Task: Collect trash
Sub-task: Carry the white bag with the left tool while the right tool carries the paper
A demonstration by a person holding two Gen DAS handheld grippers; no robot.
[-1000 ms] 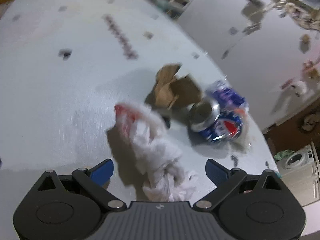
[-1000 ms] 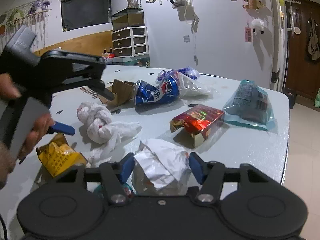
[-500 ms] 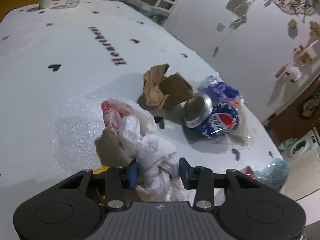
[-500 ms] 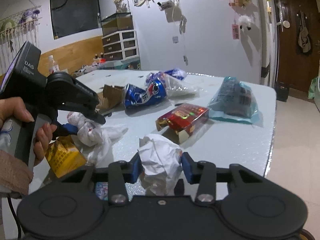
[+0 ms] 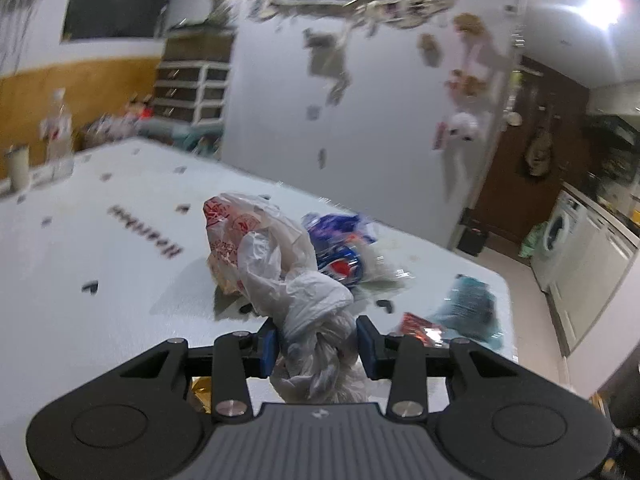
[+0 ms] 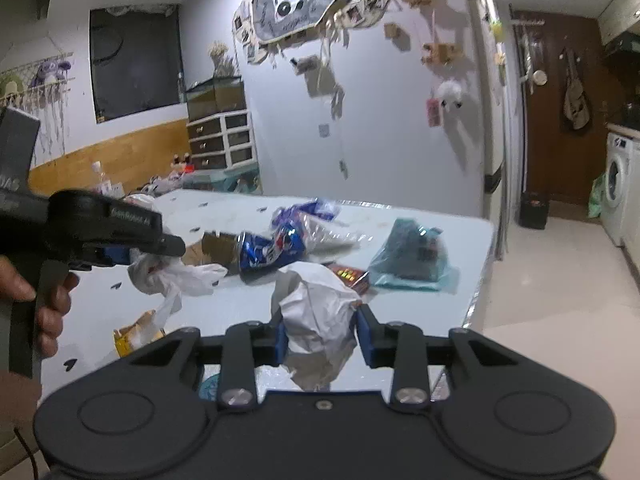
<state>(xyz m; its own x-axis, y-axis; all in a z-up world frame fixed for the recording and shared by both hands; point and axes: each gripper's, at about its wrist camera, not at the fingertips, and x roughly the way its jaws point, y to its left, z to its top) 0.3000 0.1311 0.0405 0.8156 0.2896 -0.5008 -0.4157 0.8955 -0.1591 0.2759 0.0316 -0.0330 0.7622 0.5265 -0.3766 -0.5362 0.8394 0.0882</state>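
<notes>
Pale table (image 6: 436, 312) strewn with trash — white wall (image 6: 400, 128) beyond.
Left gripper (image 5: 317, 346) clamped on knotted white plastic bag (image 5: 280, 264), lifted off the surface; right gripper (image 6: 322, 338) clamped on crumpled white paper (image 6: 320, 304). At 12 o'clock of the paper, crushed blue can (image 6: 272, 250); at 1 o'clock, teal bag (image 6: 412, 256). Washing machine (image 6: 618, 188) at 3 o'clock, by dark door (image 6: 560, 120).

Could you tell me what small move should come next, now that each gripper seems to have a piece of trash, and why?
Probably carry both pieces off the pale table toward a bin; none is in view. The left gripper is shut on the knotted white plastic bag, and the right gripper is shut on the crumpled white paper, both apparently lifted. The crushed blue soda can remains for later.
</notes>
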